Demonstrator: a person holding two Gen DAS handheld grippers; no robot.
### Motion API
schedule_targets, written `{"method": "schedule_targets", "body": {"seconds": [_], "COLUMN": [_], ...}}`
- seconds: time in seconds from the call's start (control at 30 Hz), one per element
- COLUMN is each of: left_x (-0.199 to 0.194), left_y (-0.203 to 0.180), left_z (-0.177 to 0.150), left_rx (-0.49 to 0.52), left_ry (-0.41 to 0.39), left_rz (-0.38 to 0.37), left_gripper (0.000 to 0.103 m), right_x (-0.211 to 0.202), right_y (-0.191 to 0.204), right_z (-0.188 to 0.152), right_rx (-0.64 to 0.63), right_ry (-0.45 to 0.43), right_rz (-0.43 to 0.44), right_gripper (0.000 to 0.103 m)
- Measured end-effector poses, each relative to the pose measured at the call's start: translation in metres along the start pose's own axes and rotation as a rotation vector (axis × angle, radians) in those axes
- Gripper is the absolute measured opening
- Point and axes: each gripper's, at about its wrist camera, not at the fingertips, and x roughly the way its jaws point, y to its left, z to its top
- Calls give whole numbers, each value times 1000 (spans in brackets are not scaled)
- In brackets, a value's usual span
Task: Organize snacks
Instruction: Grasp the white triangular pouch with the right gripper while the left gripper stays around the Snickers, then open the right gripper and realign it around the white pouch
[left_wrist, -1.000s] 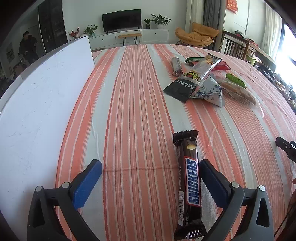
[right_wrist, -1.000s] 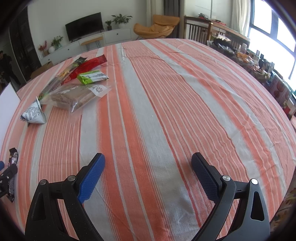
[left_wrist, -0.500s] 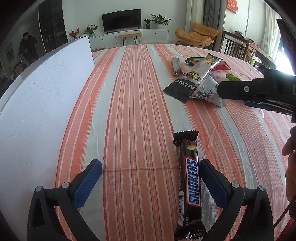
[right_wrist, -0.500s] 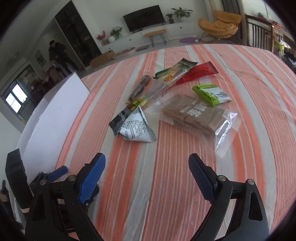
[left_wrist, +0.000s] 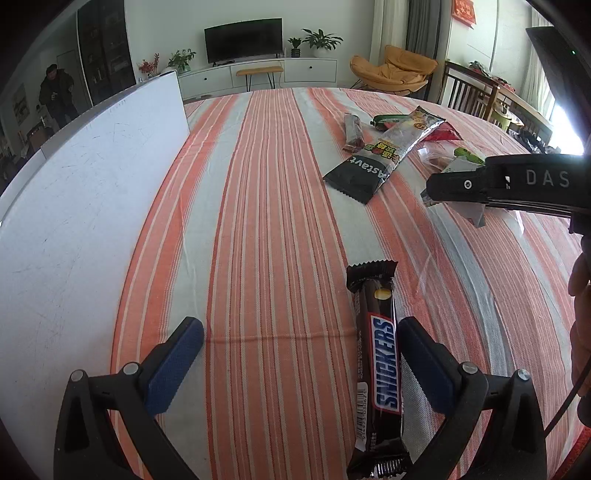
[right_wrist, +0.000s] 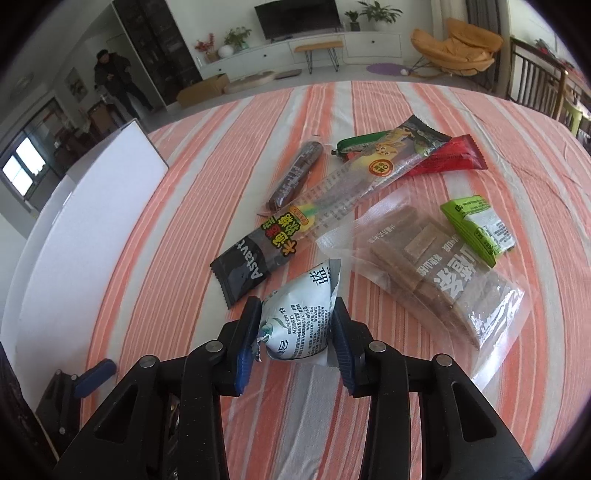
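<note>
Pouch: small white-and-blue snack pouch (right_wrist: 301, 321), on the striped worktop (right_wrist: 184, 229), at the near edge of the snack heap.
Right tongs (right_wrist: 295, 334): closing, pads at both flanks of the pouch; its pointed end faces away from them.
Neighbours: 1 long black-ended packet (right_wrist: 295, 229) just beyond; clear cake bag (right_wrist: 436, 273) beside.
Chocolate bar (left_wrist: 380, 354): lengthwise, just inside the right pad.
Left tongs (left_wrist: 295, 354): spread, pinching nothing.
Nearer arm: right, judged.
</note>
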Motion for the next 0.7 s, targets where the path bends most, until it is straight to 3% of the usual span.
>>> {"method": "schedule_targets", "body": {"seconds": [0.23,0.47,0.53,0.63,0.7], "left_x": [0,0,0,0,0], "left_y": [0,0,0,0,0], "left_z": [0,0,0,0,0], "left_rx": [0,0,0,0,0], "left_ry": [0,-1,-1,-1,-1], "left_rz": [0,-1,-1,-1,-1], "left_gripper": [103,103,103,103,103], "right_x": [-57,-77,-81,-81,-79], "right_y": [-29,-74,-82,-89,-87], "right_z": [-56,-117,-126,-123,-122], "right_rx": [-19,47,80,111,91], "right_ry": [-50,-101,-127,-110,-104], "right_rz": [-29,-157,-170,-246,-279], "right_gripper": [39,41,50,84,84]}}
